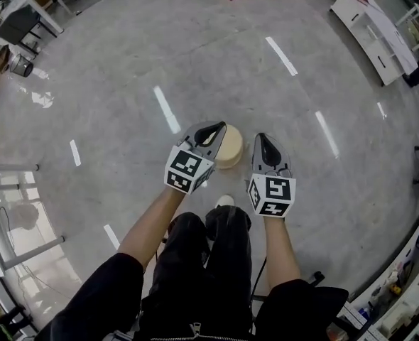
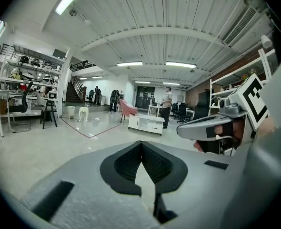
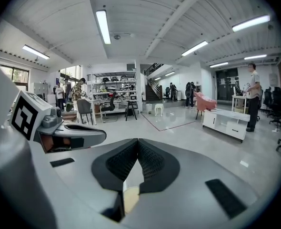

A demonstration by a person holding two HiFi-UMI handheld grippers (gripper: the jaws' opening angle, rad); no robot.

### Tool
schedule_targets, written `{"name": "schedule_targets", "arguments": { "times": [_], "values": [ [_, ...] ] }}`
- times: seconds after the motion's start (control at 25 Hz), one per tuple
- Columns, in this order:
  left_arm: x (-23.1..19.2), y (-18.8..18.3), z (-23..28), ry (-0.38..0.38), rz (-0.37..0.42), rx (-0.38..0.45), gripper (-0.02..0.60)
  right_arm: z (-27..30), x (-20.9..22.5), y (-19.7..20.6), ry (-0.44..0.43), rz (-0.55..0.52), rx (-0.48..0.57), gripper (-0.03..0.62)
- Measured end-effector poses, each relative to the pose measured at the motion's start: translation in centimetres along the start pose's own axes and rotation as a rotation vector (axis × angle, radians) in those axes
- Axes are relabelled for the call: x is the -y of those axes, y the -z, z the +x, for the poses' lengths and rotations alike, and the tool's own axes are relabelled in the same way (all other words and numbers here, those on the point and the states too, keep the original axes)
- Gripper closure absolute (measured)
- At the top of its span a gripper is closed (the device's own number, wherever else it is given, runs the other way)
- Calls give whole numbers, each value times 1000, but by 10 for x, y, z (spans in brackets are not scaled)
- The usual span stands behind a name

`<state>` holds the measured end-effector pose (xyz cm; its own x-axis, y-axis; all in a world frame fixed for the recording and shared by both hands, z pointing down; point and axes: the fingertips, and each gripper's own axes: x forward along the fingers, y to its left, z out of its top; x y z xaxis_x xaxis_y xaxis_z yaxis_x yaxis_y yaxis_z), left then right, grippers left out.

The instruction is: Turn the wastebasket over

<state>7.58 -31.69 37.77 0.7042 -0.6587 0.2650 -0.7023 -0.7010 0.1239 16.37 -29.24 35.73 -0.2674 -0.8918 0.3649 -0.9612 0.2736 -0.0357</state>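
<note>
1. The basket (image 1: 230, 149) stood on the open floor (image 1: 124, 69), well apart from the floor's edges where the furniture was, and just ahead of our shoe (image 1: 225, 201).
2. From the head view its upper face looked flat and closed, so we judged that it stood mouth down, though we could not be sure.
3. We held the left gripper (image 1: 211, 128) over the basket's left side and the right gripper (image 1: 260, 141) just beside its right side. We judged this put one on each flank so that the two could take it from opposite sides.
4. The left jaws were together, tips meeting, with nothing between them. The right jaws were likewise together and empty.
5. Through the slit under the right jaws a pale patch showed, probably the basket below.
6. We could not tell whether either gripper touched the basket.
7. We judged that the jaws would have to part before they could grip its wall.
</note>
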Motion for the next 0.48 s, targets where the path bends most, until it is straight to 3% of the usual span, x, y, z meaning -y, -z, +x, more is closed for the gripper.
{"name": "schedule_targets", "arguments": {
  "times": [0.48],
  "values": [
    [-56,183,54,-15,54,35,575,95,-6,166,-77,-160,10,585]
  ]
}}
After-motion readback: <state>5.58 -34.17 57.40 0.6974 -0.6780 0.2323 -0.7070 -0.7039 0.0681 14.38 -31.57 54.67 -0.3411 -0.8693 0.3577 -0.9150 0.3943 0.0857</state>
